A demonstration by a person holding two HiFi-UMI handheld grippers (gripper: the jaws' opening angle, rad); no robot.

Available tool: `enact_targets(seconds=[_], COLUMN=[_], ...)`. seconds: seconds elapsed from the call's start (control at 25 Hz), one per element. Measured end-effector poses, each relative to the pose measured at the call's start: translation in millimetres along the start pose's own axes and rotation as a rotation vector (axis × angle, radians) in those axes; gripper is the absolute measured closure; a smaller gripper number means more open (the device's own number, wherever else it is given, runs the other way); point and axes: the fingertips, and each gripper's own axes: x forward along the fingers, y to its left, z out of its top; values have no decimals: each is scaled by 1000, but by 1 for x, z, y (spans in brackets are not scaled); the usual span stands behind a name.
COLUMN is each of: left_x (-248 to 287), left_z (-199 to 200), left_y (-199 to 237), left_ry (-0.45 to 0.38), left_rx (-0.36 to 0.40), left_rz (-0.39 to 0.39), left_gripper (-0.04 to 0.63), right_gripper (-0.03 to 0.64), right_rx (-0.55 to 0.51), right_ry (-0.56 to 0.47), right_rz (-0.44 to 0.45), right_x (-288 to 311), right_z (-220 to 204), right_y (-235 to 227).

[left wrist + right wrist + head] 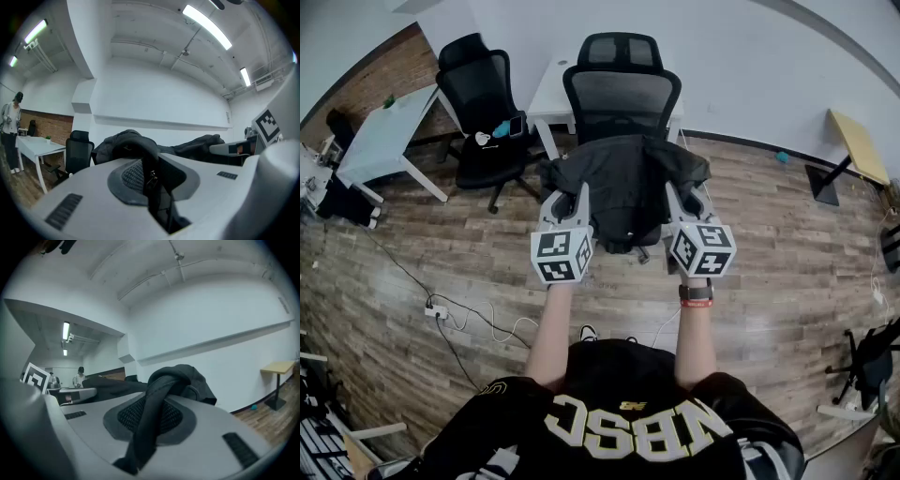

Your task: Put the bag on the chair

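A black fabric bag (pixel 623 183) hangs between my two grippers, over the seat of a black mesh-backed office chair (pixel 622 94) straight ahead. My left gripper (pixel 560 208) is shut on the bag's left strap (pixel 152 176), which runs down between its jaws. Pinched the same way, the bag's right strap (pixel 152 420) sits in my right gripper (pixel 685 206), which is shut. The bag (pixel 126 143) bulges just beyond the left jaws, and the bag (pixel 187 378) also rises past the right jaws. The chair seat is hidden under the bag.
A second black office chair (pixel 483 112) with small items on its seat stands at the left by a white desk (pixel 384 136). Cables and a power strip (pixel 437 309) lie on the wood floor. A yellow-topped stand (pixel 853 145) is at the right. A person (pixel 10 131) stands far left.
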Motion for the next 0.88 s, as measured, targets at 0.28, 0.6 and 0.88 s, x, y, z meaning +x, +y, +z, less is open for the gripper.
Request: enact_targets(seconds=[0.28,0.6,0.88], left_x=[-9,-7,47], left_z=[-10,-29,-42], left_y=[-14,-13,15], left_ry=[-15,12,14], left_rx=[-4,8,-15], left_rz=[15,15,-9], left_gripper=[529,529,529], right_gripper=[552,546,548], right_rx=[-98,-86,-118], right_ry=[-92,-72,-32], right_rz=[-21,-27,-54], right_x=[-20,-13,39], right_z=[-7,-22,-32], right_y=[-8,-14,-24])
